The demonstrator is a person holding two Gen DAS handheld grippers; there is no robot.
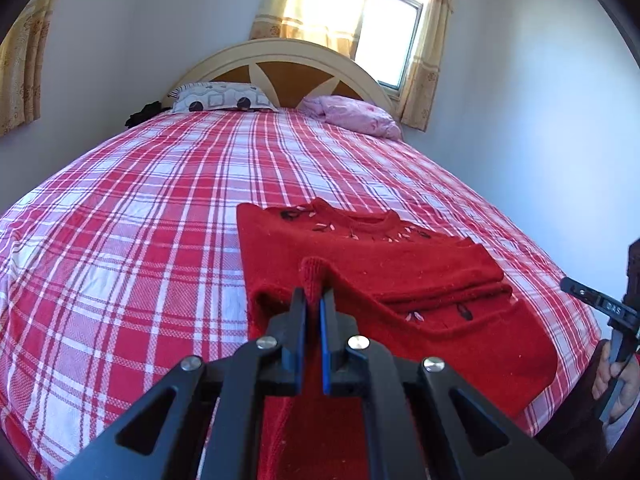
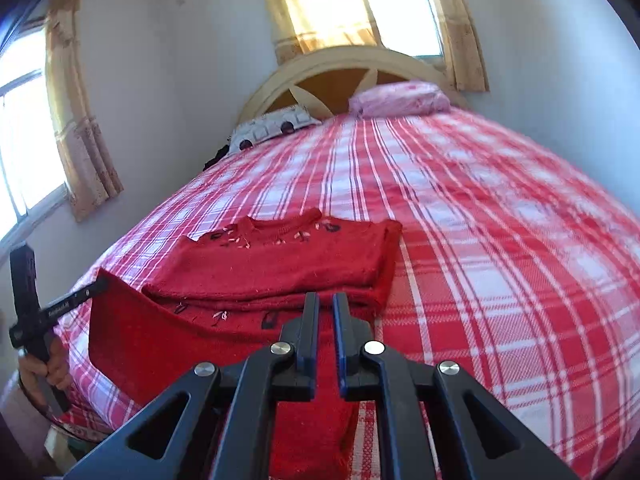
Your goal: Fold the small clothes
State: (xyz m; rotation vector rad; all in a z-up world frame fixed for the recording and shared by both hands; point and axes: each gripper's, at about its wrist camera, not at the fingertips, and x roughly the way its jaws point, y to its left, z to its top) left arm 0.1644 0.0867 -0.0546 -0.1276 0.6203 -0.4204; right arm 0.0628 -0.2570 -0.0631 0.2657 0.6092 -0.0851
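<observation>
While our left claw [image 1: 314,294] pinches a fold of the red knitted sweater [image 1: 380,264], our right claw [image 2: 326,300] grips its lifted hem. The half-folded sweater lies on the red-and-white plaid bed [image 1: 140,208], pillows [image 1: 224,98] beyond.

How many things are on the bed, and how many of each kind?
Red sweater: 1, partly folded, lying on the plaid sheet
Pillows: 2, a patterned white pillow and a pink pillow
Dark bundle at the bed's far corner: 1, too small to identify
Total: 4
</observation>
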